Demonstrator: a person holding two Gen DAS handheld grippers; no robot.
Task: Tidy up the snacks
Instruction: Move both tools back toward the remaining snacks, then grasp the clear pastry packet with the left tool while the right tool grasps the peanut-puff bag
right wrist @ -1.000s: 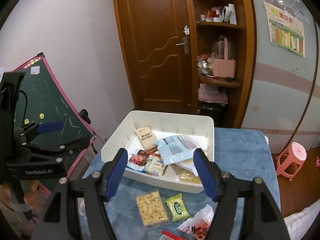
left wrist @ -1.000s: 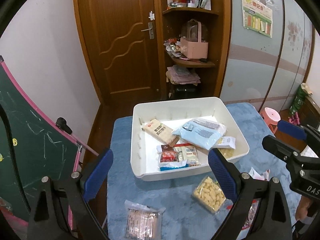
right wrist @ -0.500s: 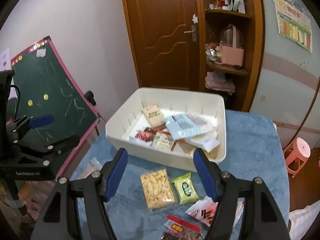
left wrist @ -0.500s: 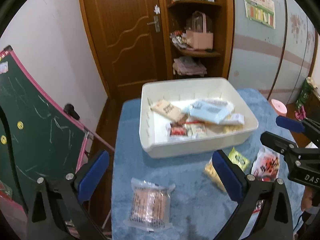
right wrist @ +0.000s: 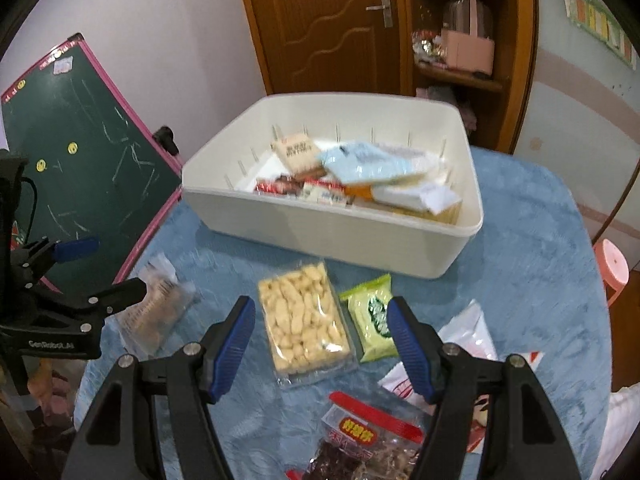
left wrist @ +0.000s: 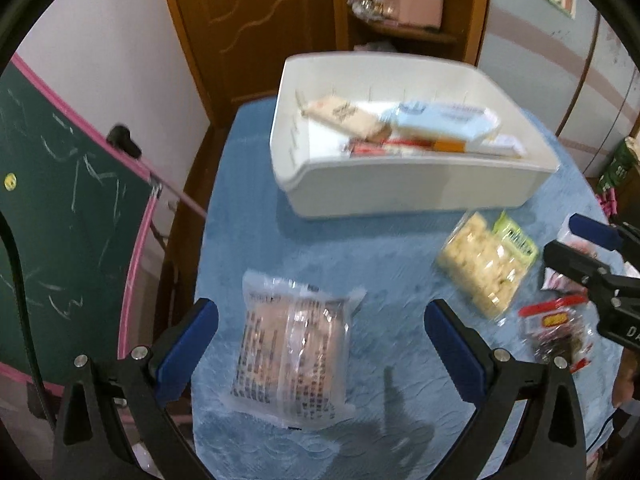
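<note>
A white bin [left wrist: 404, 188] [right wrist: 332, 236] holding several snack packs stands at the far side of a blue-covered table [left wrist: 248, 248]. My left gripper [left wrist: 320, 320] is open and empty, its jaws on either side of a clear pack of brown biscuits [left wrist: 292, 352], which also shows in the right wrist view [right wrist: 154, 312]. My right gripper [right wrist: 320, 316] is open and empty above a clear pack of pale puffs [right wrist: 304, 320] and a green packet [right wrist: 372, 316]. A red-topped bag of dark dried fruit [right wrist: 360, 444] and a white and red packet [right wrist: 468, 344] lie nearer.
A green chalkboard with a pink frame [left wrist: 60, 208] leans at the table's left edge. A wooden door [right wrist: 324, 20] and shelves [right wrist: 460, 40] stand behind the bin. A pink stool [right wrist: 612, 268] is on the floor at the right.
Both grippers have pulled back from the bin and dropped toward the table. The loose packs in front of the bin now sit between the jaws. Both stay open.
</note>
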